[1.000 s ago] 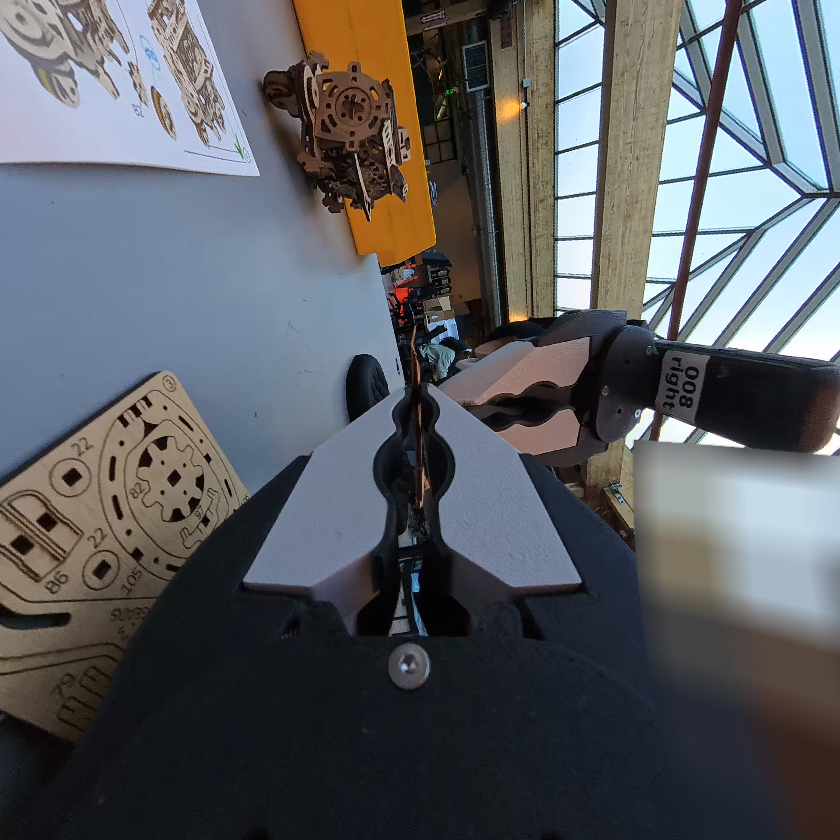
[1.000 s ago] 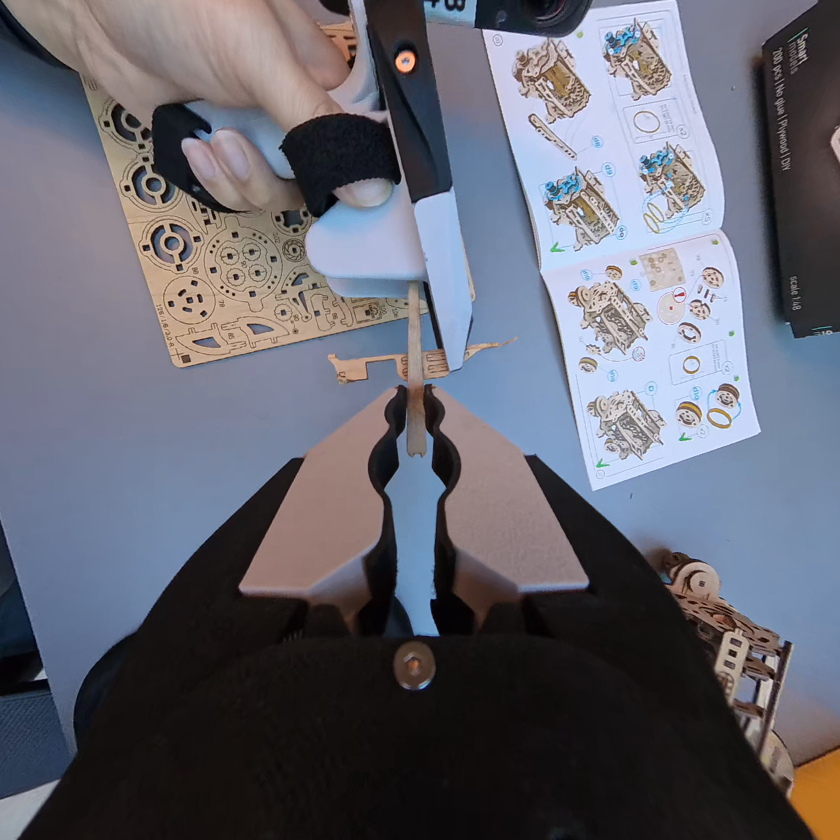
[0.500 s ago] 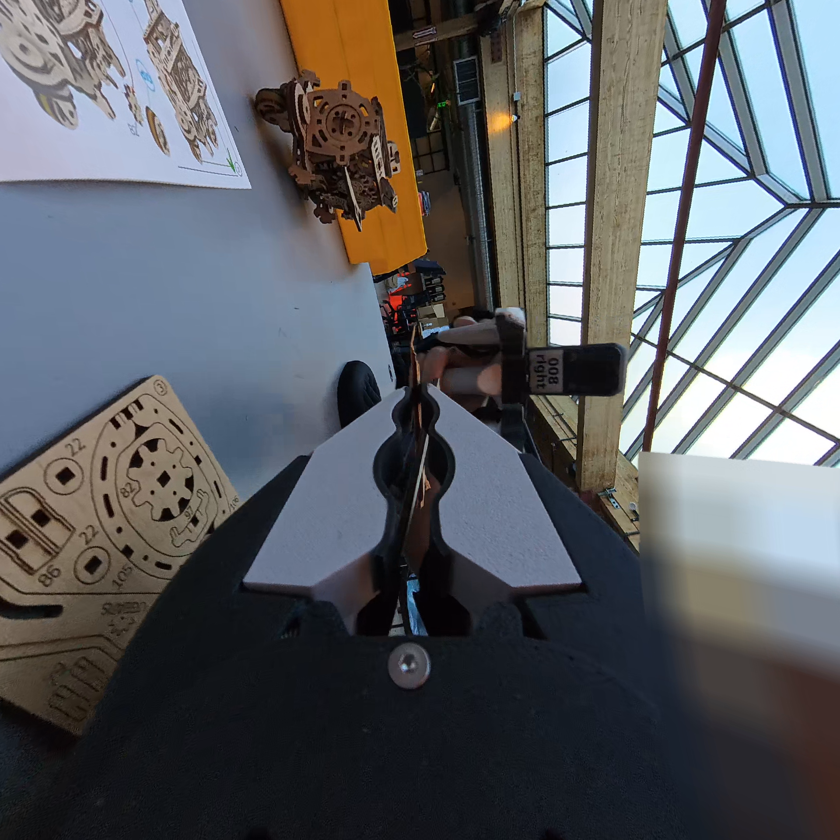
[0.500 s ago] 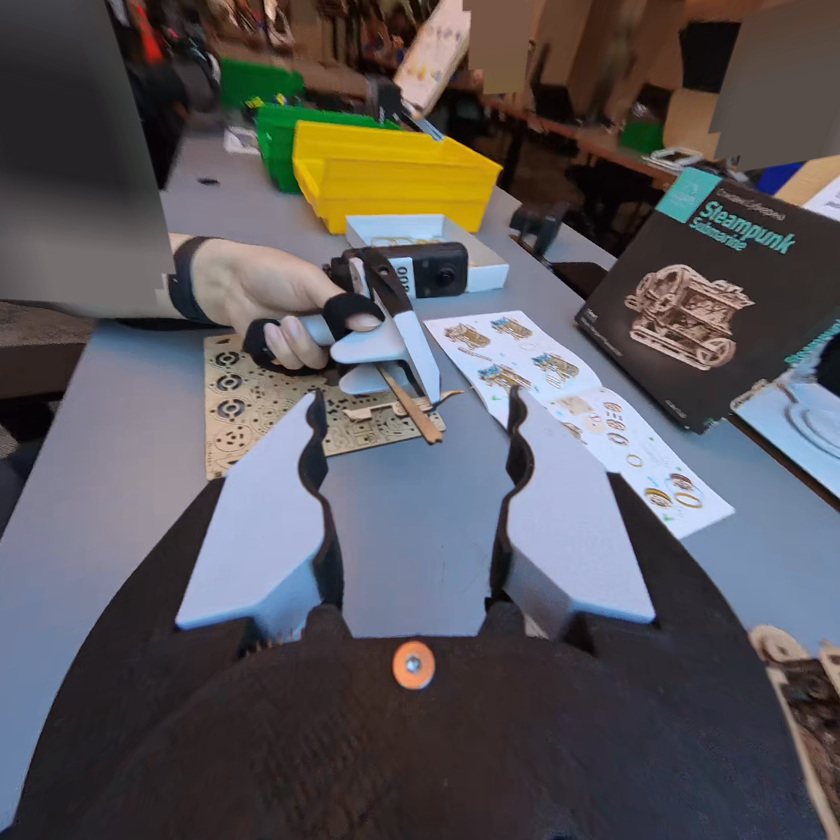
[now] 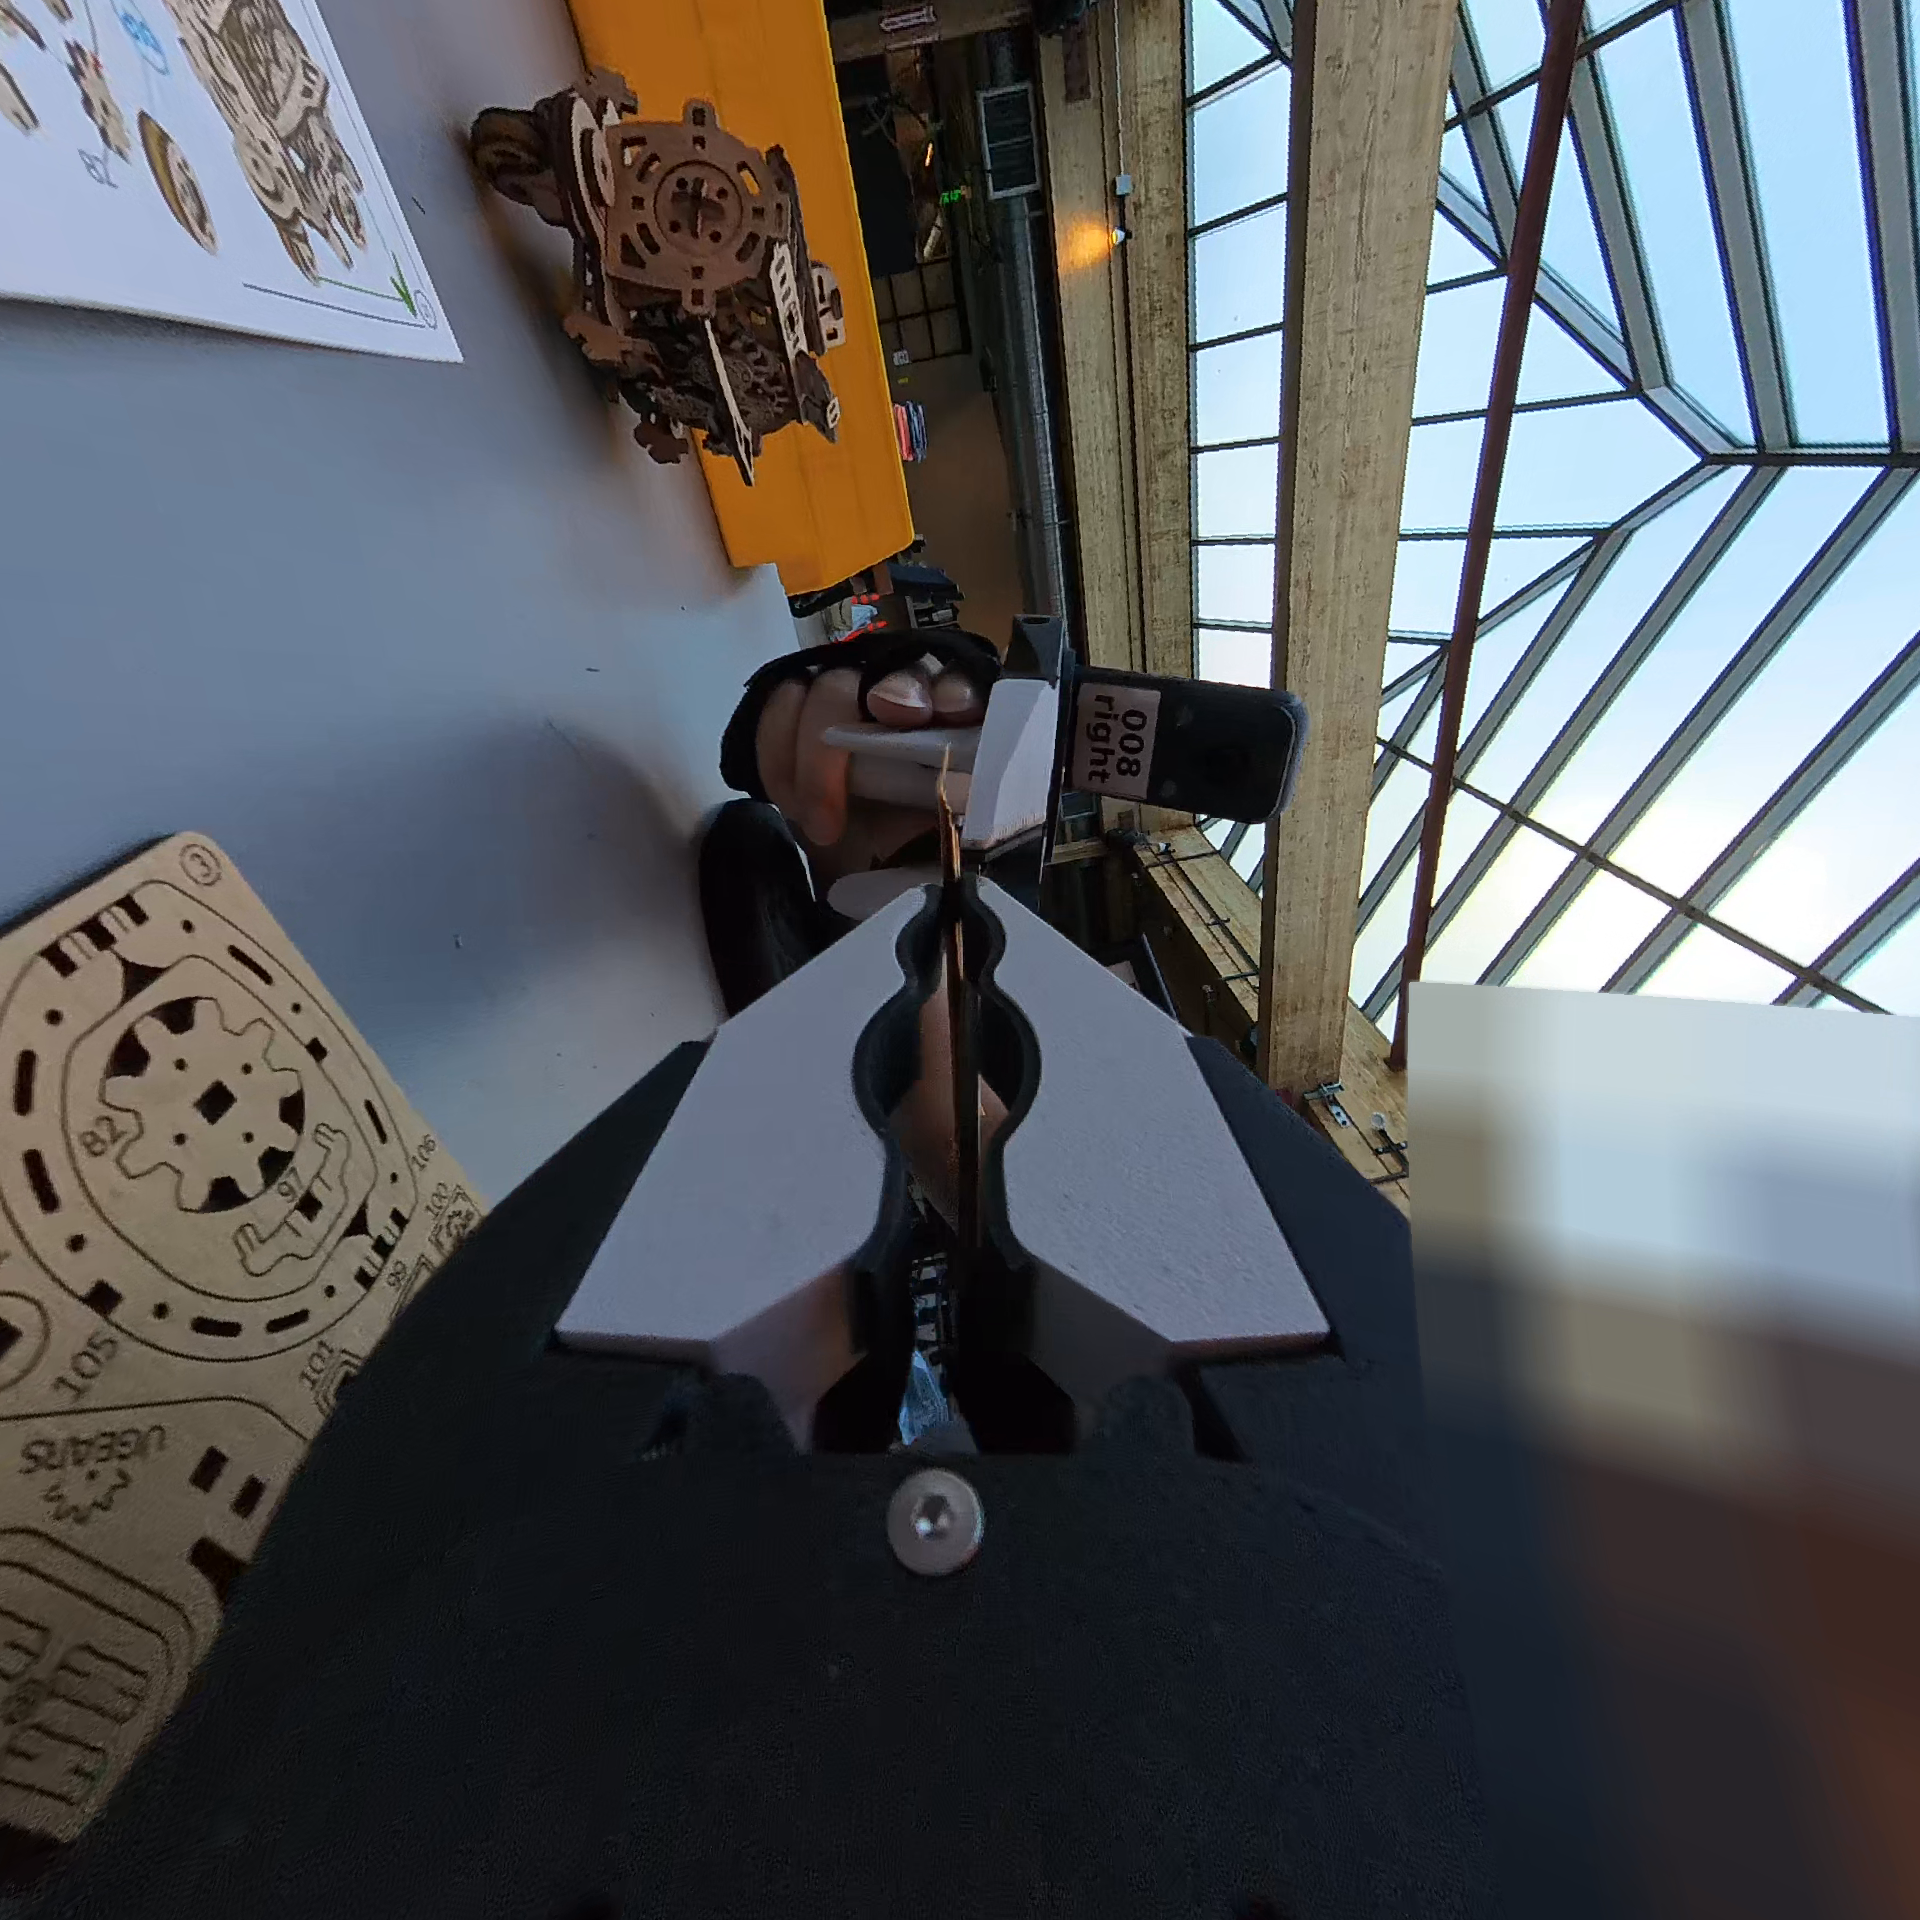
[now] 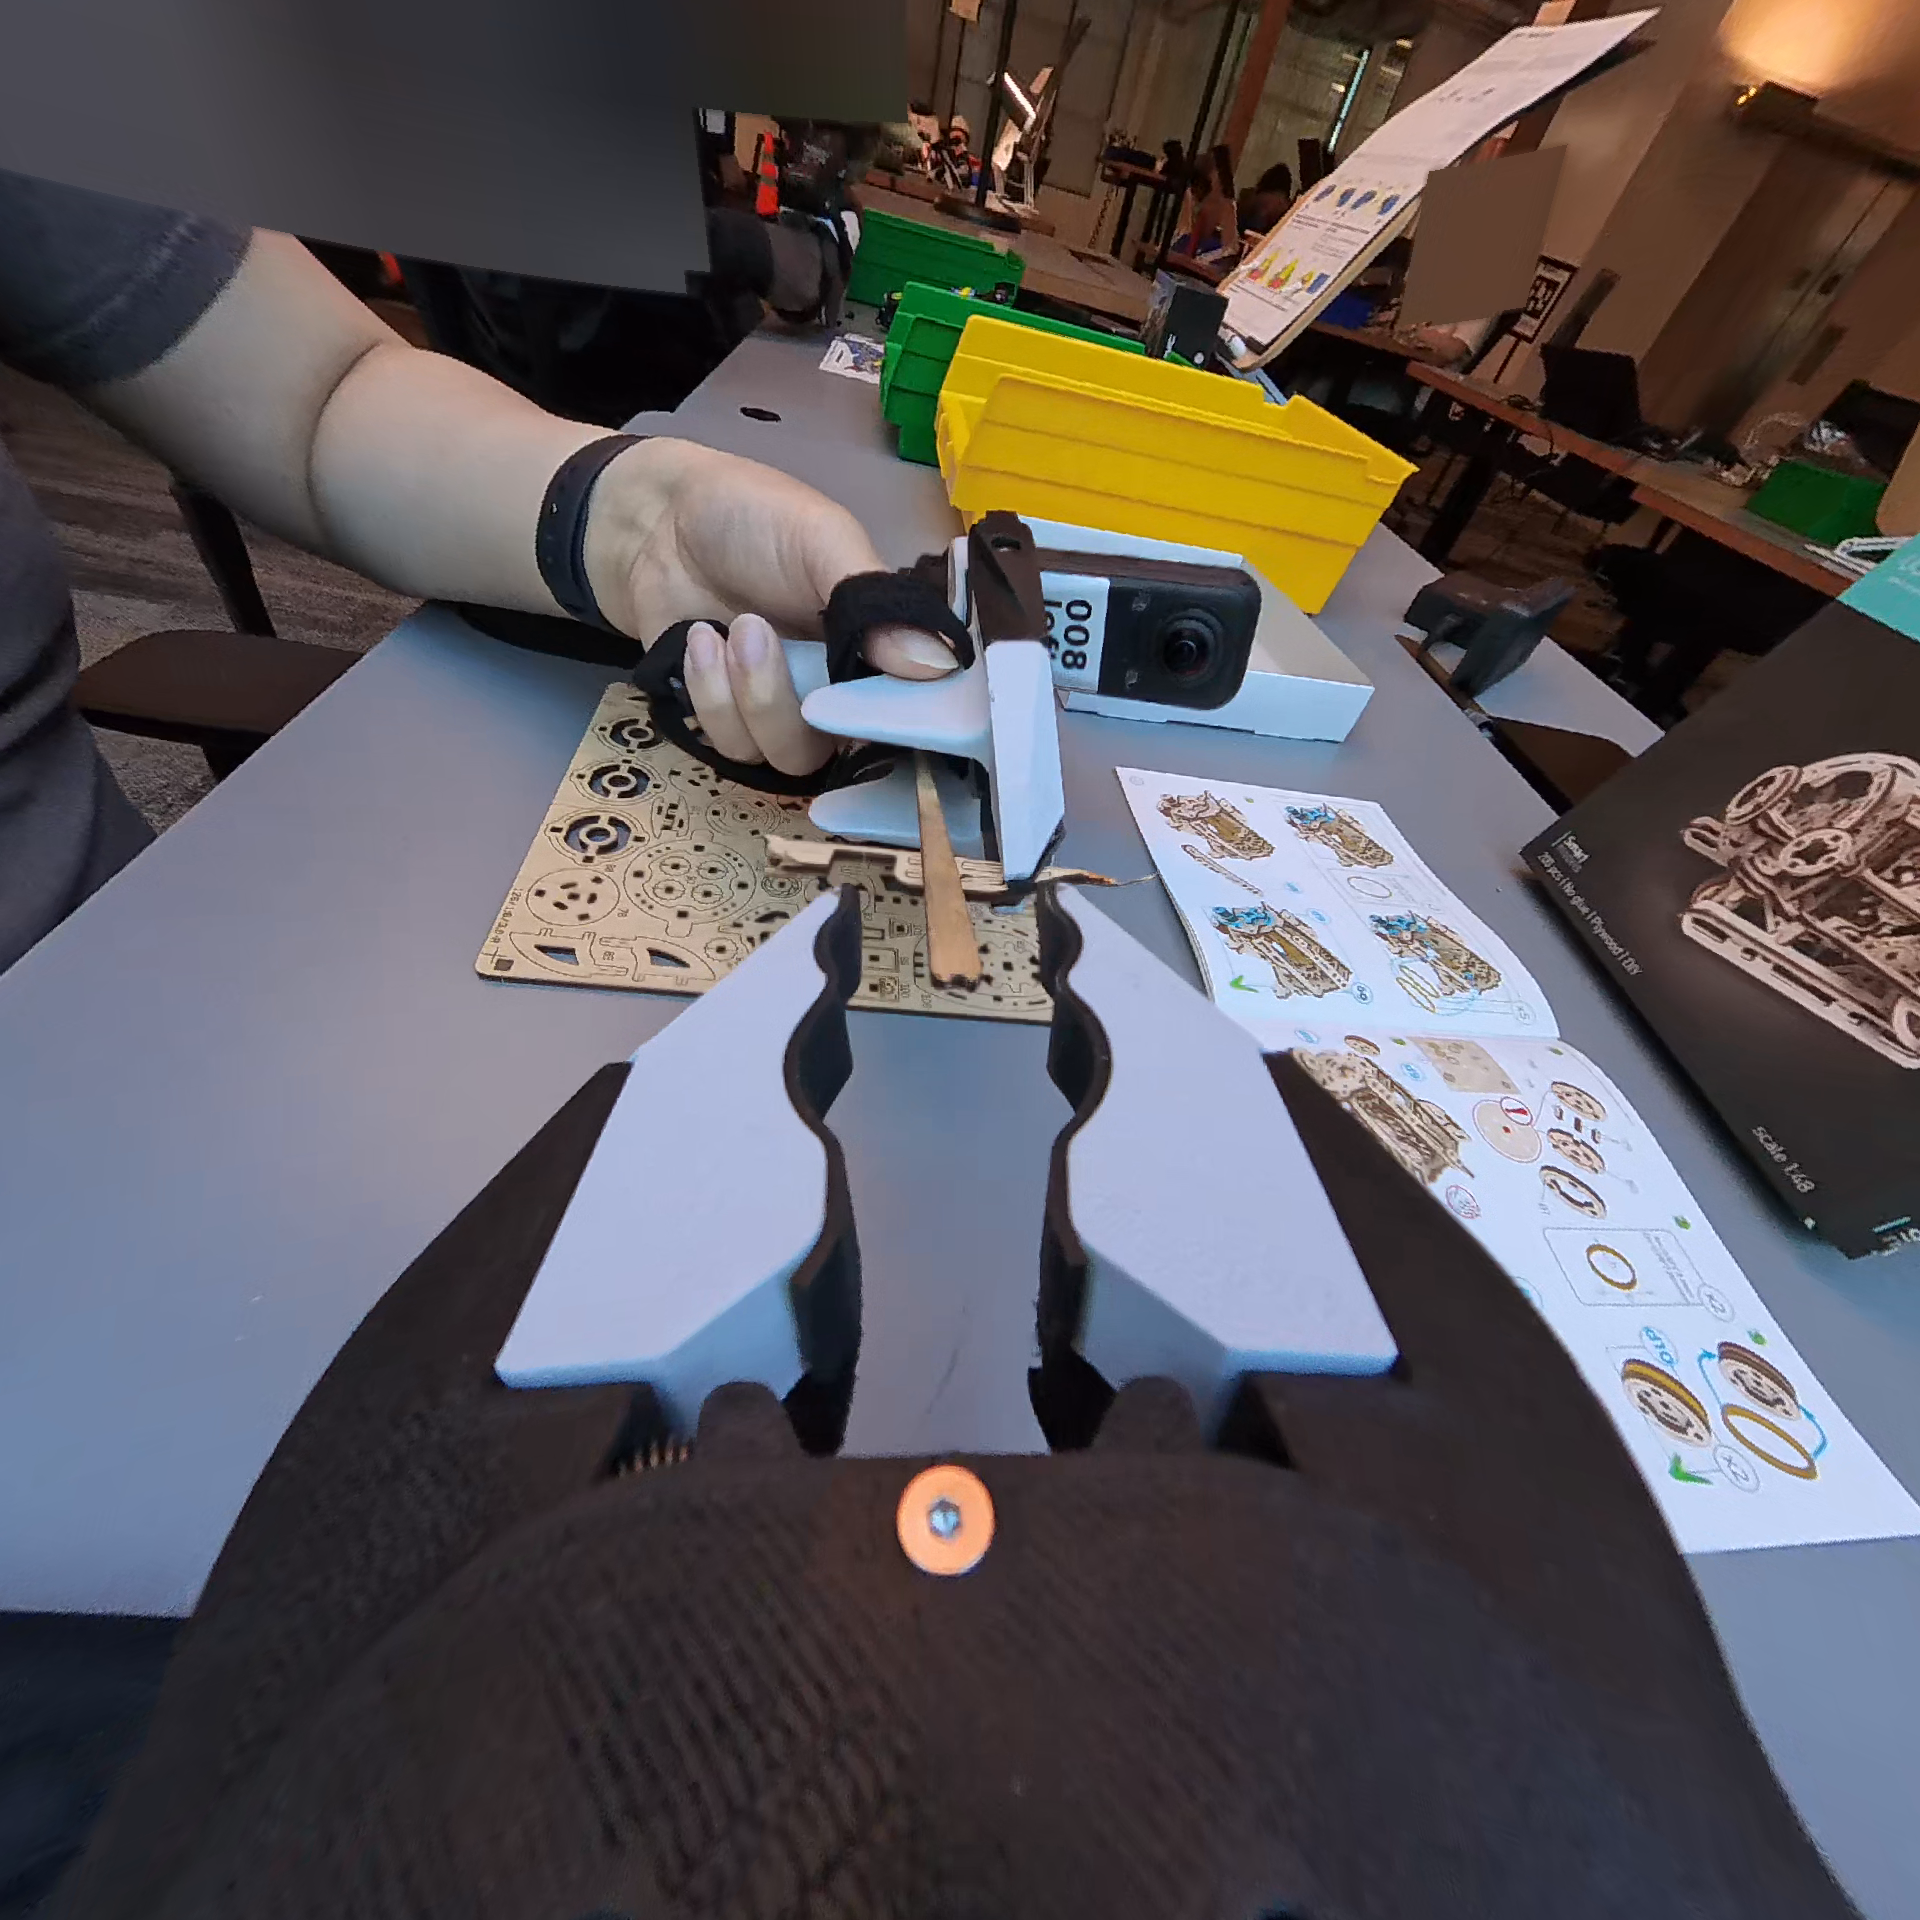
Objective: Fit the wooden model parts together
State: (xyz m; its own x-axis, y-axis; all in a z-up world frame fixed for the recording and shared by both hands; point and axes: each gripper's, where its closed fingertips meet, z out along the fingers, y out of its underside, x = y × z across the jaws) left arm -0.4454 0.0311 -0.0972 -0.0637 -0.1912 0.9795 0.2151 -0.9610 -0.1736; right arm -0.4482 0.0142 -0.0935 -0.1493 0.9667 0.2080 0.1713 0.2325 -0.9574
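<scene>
My left gripper (image 5: 951,906) is shut on a thin wooden part (image 5: 953,997), seen edge-on between its fingers. In the right wrist view the left gripper (image 6: 1013,868) holds a long notched wooden strip (image 6: 831,857) just above the table, with a flat wooden stick (image 6: 943,904) standing through it and pointing toward me. My right gripper (image 6: 945,920) is open and empty, just short of the stick's free end. A partly built wooden model (image 5: 691,281) stands on the grey table (image 5: 364,623).
A plywood parts sheet (image 6: 644,894) lies under the left gripper and also shows in the left wrist view (image 5: 156,1195). An open instruction booklet (image 6: 1455,1122), a black kit box (image 6: 1766,883), a white box (image 6: 1299,686) and yellow bins (image 6: 1143,457) lie to the right and behind. The tips of both grippers are at nearly the same place. The partly built wooden model (image 5: 691,281) is about equally far from each gripper, around 20 cm.
My right gripper has let go of the wooden stick, opened and drawn back from it. The left gripper still holds the strip with the stick in it.
</scene>
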